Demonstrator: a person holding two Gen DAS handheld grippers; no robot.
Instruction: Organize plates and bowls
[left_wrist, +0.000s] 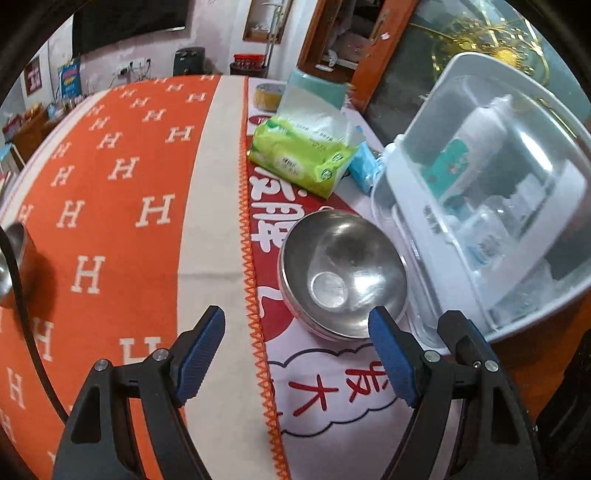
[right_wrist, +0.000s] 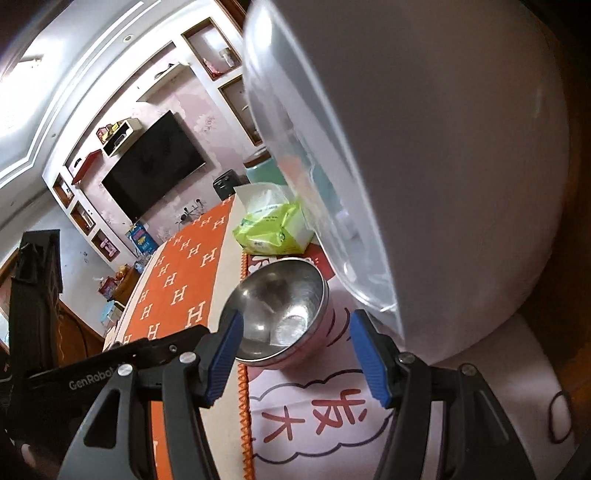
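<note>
A stack of steel bowls (left_wrist: 341, 271) sits on the printed tablecloth next to a white dish cabinet (left_wrist: 480, 206) with a clear lid. My left gripper (left_wrist: 297, 328) is open and empty just in front of the stack. Another steel bowl (left_wrist: 11, 266) shows at the far left edge on the orange cloth. In the right wrist view the bowl stack (right_wrist: 279, 314) lies just beyond my right gripper (right_wrist: 295, 332), which is open and empty. The cabinet's clear lid (right_wrist: 332, 147) stands raised above it. The left gripper's black body (right_wrist: 110, 365) shows at the left.
A green tissue pack (left_wrist: 306, 155), a blue pack (left_wrist: 364, 168), a teal container (left_wrist: 314, 88) and a yellow tin (left_wrist: 267, 96) stand behind the bowls. The orange H-pattern cloth (left_wrist: 122, 192) covers the left of the table.
</note>
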